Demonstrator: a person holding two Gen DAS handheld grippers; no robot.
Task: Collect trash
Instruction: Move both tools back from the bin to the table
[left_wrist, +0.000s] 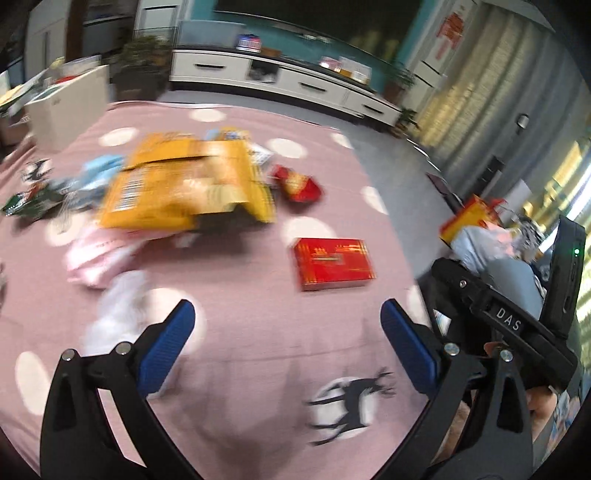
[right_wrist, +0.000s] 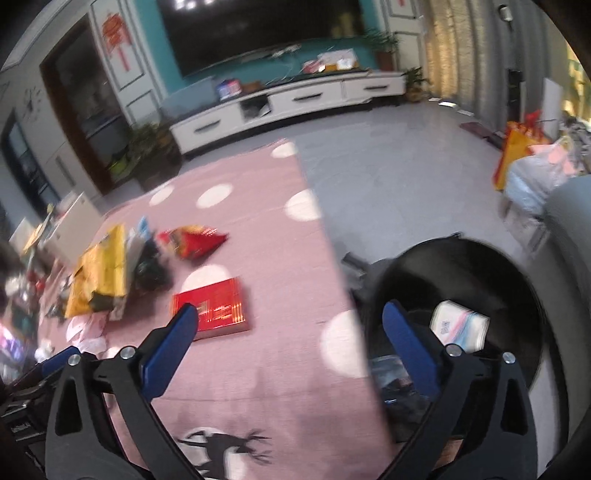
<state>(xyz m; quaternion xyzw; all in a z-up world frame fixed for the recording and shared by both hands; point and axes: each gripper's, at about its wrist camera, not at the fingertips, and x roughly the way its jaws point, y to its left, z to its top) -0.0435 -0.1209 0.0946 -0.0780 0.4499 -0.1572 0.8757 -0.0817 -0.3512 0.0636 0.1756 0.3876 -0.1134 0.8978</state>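
Note:
My left gripper (left_wrist: 287, 310) hangs open and empty above a pink spotted rug (left_wrist: 258, 332). Litter lies ahead of it: a flat red box (left_wrist: 334, 264), a red snack bag (left_wrist: 297, 182), a big yellow bag (left_wrist: 188, 184), a white crumpled tissue (left_wrist: 118, 306), pink wrapping (left_wrist: 96, 258) and a green wrapper (left_wrist: 26, 203). My right gripper (right_wrist: 291, 310) is open too, with nothing in it, over the rug's edge beside a black bin (right_wrist: 509, 273). A white and blue tissue pack (right_wrist: 460, 325) lies inside the bin. In the right wrist view the red box (right_wrist: 212, 308) is left of centre, with the yellow bag (right_wrist: 99, 273) beyond it.
A white TV cabinet (right_wrist: 288, 99) lines the far wall, with a potted plant (right_wrist: 151, 147) at its left end. Grey tiled floor (right_wrist: 406, 177) runs right of the rug. Filled bags (right_wrist: 528, 173) stand at the far right. A white box (left_wrist: 62, 107) sits at the rug's far left.

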